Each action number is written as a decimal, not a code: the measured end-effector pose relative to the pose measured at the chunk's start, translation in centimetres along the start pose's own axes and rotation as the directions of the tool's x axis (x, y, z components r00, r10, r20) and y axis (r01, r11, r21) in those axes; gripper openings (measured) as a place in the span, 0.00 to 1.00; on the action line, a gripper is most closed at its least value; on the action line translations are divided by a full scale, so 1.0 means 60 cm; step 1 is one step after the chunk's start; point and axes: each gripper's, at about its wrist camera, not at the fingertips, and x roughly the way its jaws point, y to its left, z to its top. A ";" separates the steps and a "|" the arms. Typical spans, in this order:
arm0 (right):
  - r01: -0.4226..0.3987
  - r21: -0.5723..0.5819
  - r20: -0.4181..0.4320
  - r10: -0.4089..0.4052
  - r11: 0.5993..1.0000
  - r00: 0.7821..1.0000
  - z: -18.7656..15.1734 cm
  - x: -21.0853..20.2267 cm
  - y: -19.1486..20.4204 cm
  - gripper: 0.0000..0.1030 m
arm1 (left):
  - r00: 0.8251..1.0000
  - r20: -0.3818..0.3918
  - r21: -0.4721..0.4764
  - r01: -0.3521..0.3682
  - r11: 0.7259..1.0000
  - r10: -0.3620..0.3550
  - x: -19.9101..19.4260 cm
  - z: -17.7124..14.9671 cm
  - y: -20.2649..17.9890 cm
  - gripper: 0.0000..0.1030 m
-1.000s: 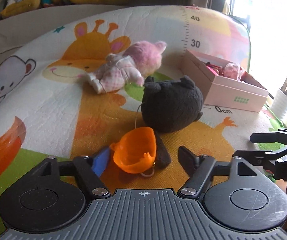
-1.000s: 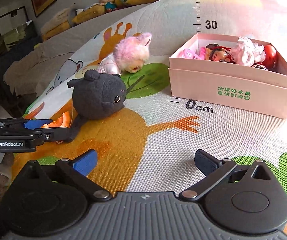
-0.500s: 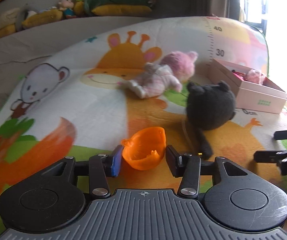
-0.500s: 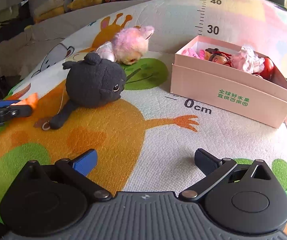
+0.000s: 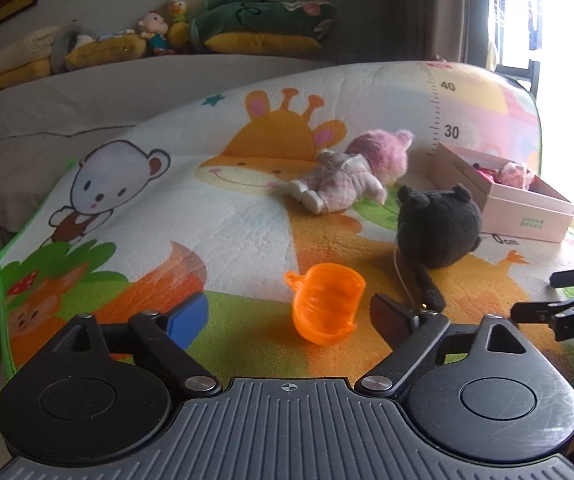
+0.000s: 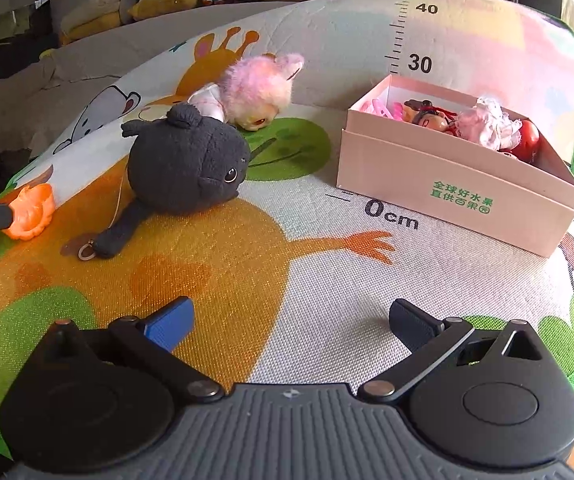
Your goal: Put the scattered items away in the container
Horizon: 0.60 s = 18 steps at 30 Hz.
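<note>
Left hand-held gripper (image 5: 289, 314): jaws spread wide, blue pad on one finger and dark pad on the other, nothing clamped. Half a second ago the two fingers stood close on either side of the orange pumpkin-shaped cup (image 5: 325, 304); they now stand well apart from it, and the cup lies tipped on its side on the play mat (image 5: 175, 216), between the fingers but touching neither, near the mat's near edge. In the right wrist view the same cup (image 6: 31, 210) appears at the mat's left edge just beside the left gripper's finger; contact there cannot be judged. Right hand-held gripper (image 6: 291, 322): jaws wide apart, empty, over bare mat at the near edge, unchanged from the earlier frames. Black plush toy (image 6: 185, 160) lies in the middle of the mat, tail and metal ring trailing toward the near edge; its place matches the earlier frame. Pink-haired doll (image 6: 255, 90) lies face down just behind the black plush, toward the mat's far edge, also unmoved. Pink cardboard box (image 6: 459, 188) sits toward the mat's right edge, beside the printed ruler's "0cm" mark, open-topped, green print on its front wall; inside are a small doll, pink pieces, a frilly white-pink item and something red. Stuffed toys and cushions (image 5: 175, 36) line the ledge beyond the mat.
</note>
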 end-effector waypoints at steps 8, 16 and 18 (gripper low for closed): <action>-0.001 0.002 0.009 0.001 1.000 1.000 -0.003 -0.001 0.000 1.00 | 0.998 -0.052 0.023 0.031 0.999 -0.030 0.026 0.002 -0.030 0.91; -0.006 0.008 0.010 0.006 1.000 1.000 -0.003 -0.002 -0.002 1.00 | 0.994 -0.109 0.069 0.032 0.997 -0.024 0.064 0.004 -0.032 0.64; -0.007 0.008 0.010 0.007 1.000 1.000 -0.003 -0.002 -0.003 1.00 | 0.994 -0.109 0.084 0.031 0.996 -0.021 0.062 0.002 -0.033 0.64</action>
